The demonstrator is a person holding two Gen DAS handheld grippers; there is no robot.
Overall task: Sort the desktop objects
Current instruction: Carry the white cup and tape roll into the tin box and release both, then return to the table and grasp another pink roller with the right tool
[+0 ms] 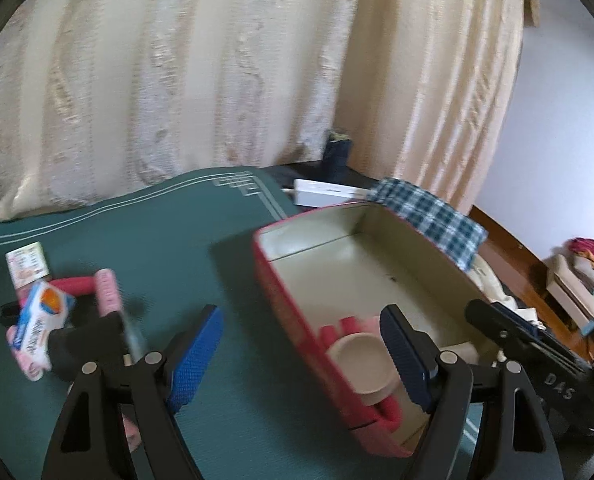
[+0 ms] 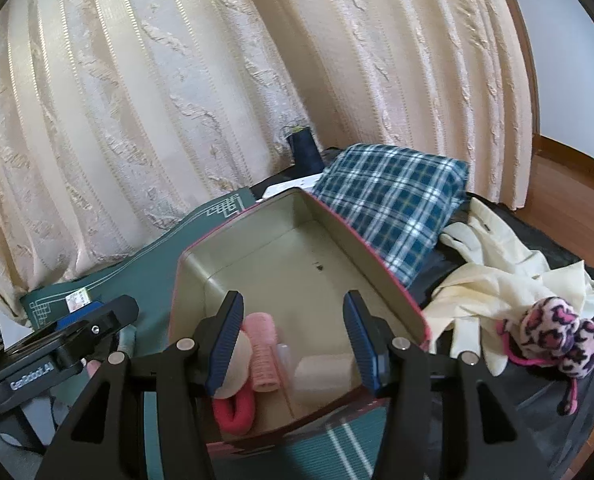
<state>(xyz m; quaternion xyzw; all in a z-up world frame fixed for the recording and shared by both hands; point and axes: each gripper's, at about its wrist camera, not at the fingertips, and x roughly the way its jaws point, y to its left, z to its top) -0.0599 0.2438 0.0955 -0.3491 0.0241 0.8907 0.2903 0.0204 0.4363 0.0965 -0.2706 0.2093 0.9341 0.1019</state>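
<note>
Blue pads of my left gripper (image 1: 301, 356) spread wide, empty, straddling near wall of red box (image 1: 293, 320). My right gripper (image 2: 295, 340) also apart, nothing held, over box. Inside: beige lid (image 1: 361, 368), pink roller (image 2: 262, 354). Drop looks done. Next: swing left to packet pile (image 1: 43, 320) on green mat (image 1: 157, 240), pick one.

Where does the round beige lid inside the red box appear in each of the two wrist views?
Left wrist: the round beige lid is low, right of centre, beside the right blue pad.
Right wrist: lid is lower left of centre, partly behind the left pad.
Shared landmark: plaid cloth.
</note>
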